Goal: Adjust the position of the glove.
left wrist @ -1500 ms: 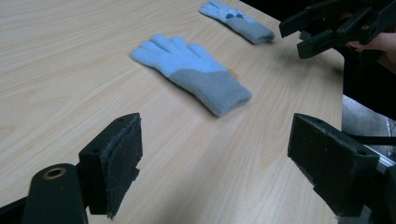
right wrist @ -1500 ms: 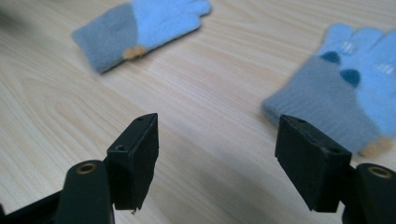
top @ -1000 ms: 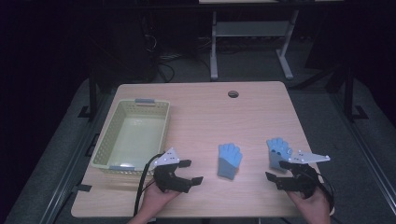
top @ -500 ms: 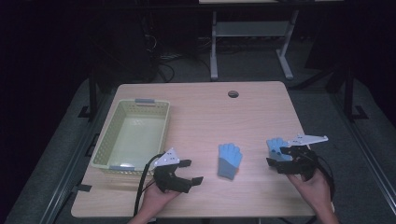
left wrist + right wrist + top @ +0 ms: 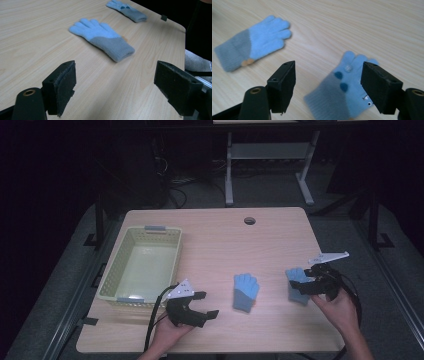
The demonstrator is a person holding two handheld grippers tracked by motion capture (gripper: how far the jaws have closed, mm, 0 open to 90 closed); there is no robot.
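While my right gripper (image 5: pixel 311 281) hangs just above the decorated blue glove (image 5: pixel 348 90) at the right side of the table (image 5: pixel 220 245), its jaws are spread wide and pinch nothing. Seen from the right gripper view, this glove lies flat on the wood between and beyond my two black pads, its fingertips pointing away from me, with dark blue dots and a small pale patch on its face. A second, plain blue glove (image 5: pixel 245 291) with a grey cuff lies flat near the table's middle, well apart from the first. My left gripper (image 5: pixel 202 304) rests low at the front edge of the table, jaws likewise spread and holding nothing, pointing toward the plain glove. Beside it, to my left, stands a pale green basket (image 5: pixel 114 270).
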